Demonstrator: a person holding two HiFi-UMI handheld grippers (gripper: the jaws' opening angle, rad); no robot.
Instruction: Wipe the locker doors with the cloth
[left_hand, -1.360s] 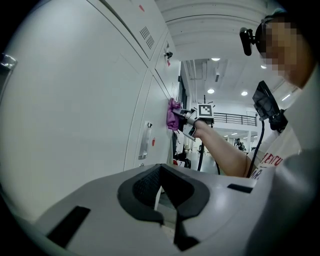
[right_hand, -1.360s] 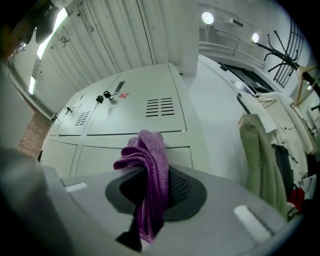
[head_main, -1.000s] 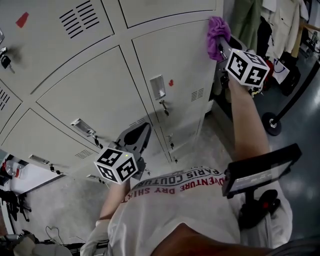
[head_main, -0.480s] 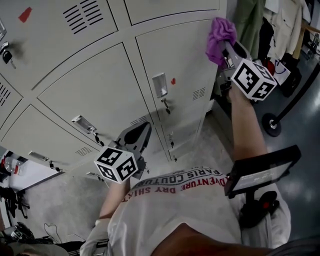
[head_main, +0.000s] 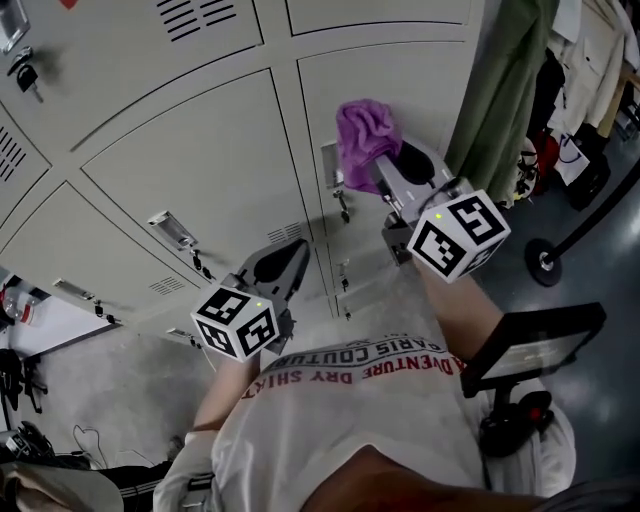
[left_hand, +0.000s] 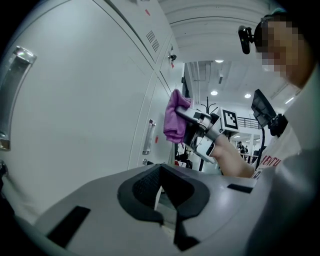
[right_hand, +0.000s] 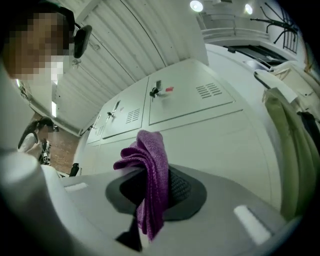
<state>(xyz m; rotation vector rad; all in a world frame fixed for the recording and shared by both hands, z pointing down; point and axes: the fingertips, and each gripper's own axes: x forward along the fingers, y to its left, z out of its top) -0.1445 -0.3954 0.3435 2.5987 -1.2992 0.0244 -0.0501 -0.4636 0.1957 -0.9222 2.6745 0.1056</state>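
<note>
My right gripper (head_main: 383, 168) is shut on a purple cloth (head_main: 365, 138), and the cloth is pressed against a grey locker door (head_main: 425, 95) beside its handle (head_main: 329, 163). In the right gripper view the cloth (right_hand: 152, 170) hangs bunched from the jaws of that gripper (right_hand: 150, 186), with the door (right_hand: 220, 135) just beyond. My left gripper (head_main: 283, 262) hangs lower down, near the bottom lockers, shut with nothing in it. In the left gripper view its pads (left_hand: 145, 187) meet, and the cloth (left_hand: 175, 120) shows further along the locker wall (left_hand: 75, 115).
A green coat (head_main: 500, 90) hangs right of the lockers, with more clothes (head_main: 590, 60) behind it. A stanchion base (head_main: 545, 262) stands on the grey floor at right. A dark screen (head_main: 530, 345) sits at the person's waist. Keys (head_main: 24, 68) hang from an upper-left lock.
My right gripper has carried the cloth down and to the left over the door, from its top right corner to beside the handle. The left gripper has barely moved.
</note>
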